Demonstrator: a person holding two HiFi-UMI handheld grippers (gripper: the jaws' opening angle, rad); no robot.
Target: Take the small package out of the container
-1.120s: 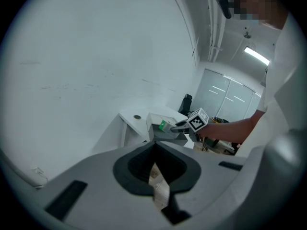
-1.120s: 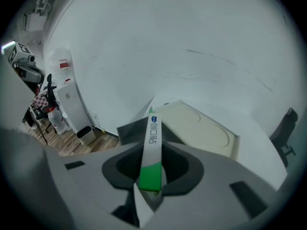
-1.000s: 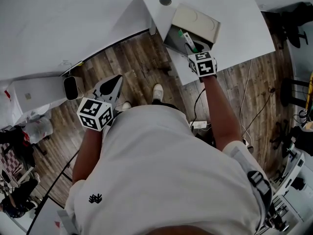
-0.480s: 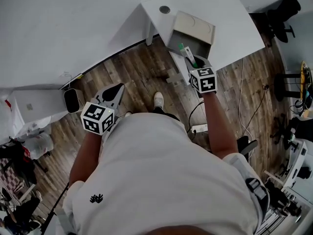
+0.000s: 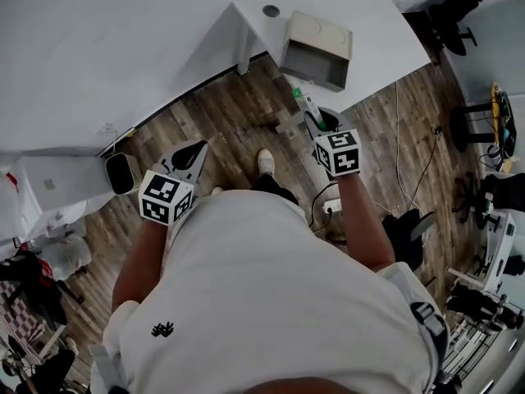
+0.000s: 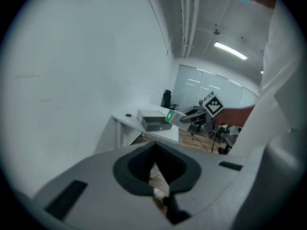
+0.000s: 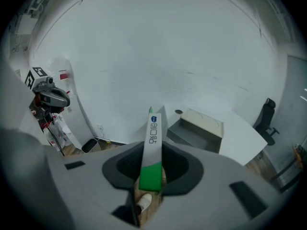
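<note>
The container (image 5: 316, 49) is a grey box with its beige lid tipped back, standing on the white table (image 5: 369, 15). The small package (image 5: 302, 105), a slim white carton with a green end, is outside it, over the wooden floor in front of the table. My right gripper (image 5: 316, 121) is shut on the package; in the right gripper view the package (image 7: 152, 145) stands up between the jaws, with the container (image 7: 197, 128) beyond. My left gripper (image 5: 186, 156) hangs low at the left, shut with nothing in it. The left gripper view shows the container (image 6: 153, 120) and package (image 6: 169, 116) far off.
A small white bin (image 5: 121, 171) stands against the wall at the left. Cables and a power strip (image 5: 332, 208) lie on the floor below the right gripper. Office chairs (image 5: 455, 2) stand past the table's right end. The person's shoe (image 5: 264, 161) is between the grippers.
The right gripper has lifted the package out of the container and drawn it back off the table's edge toward the person. The left gripper has barely moved.
</note>
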